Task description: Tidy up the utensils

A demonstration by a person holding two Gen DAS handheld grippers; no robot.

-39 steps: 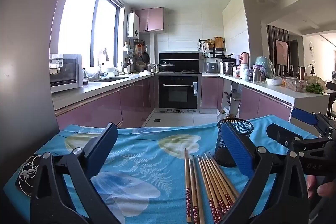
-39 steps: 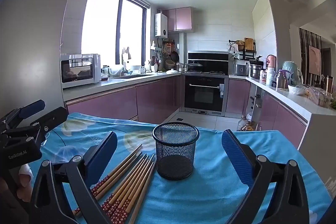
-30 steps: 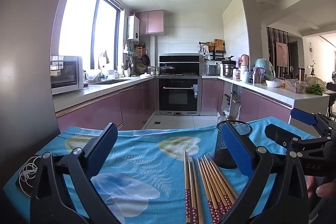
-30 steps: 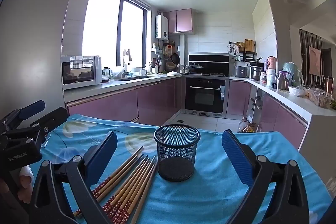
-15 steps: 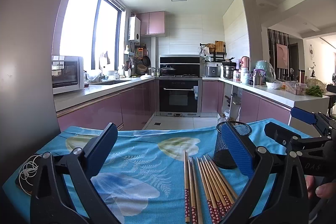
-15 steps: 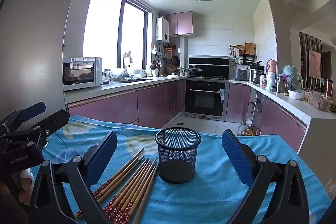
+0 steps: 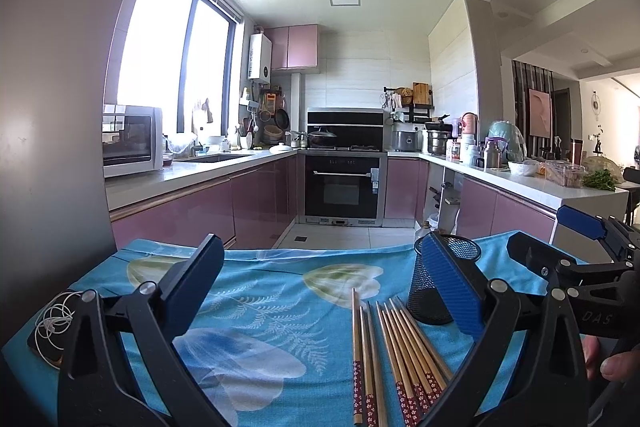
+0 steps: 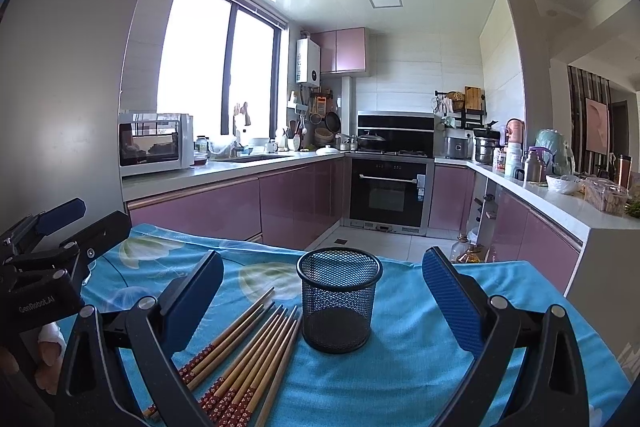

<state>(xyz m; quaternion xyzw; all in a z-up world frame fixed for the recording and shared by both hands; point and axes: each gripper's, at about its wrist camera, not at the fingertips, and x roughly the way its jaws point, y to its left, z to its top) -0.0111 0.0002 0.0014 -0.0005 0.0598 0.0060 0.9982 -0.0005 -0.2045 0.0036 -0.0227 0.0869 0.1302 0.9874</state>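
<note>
Several wooden chopsticks (image 7: pixel 394 355) with red patterned ends lie side by side on a blue floral tablecloth (image 7: pixel 256 311). A black mesh holder (image 8: pixel 338 303) stands upright and empty just right of the chopsticks (image 8: pixel 248 355). My left gripper (image 7: pixel 320 291) hovers open above the cloth; the chopsticks lie below and between its fingers, and the mesh holder (image 7: pixel 434 283) sits partly behind its right finger. My right gripper (image 8: pixel 324 291) is open too, facing the holder with nothing between its fingers. Each gripper appears at the edge of the other's view, held by a hand.
A coil of white cable (image 7: pixel 54 319) lies at the table's left edge. Past the table's far edge are the tiled floor, pink cabinets, an oven (image 7: pixel 344 183) and cluttered counters. A grey fridge wall (image 8: pixel 60 87) stands at the left.
Both cameras have tilted slightly upward, so the table and chopsticks sit a little lower in view. Both grippers stay open and nothing on the table has moved.
</note>
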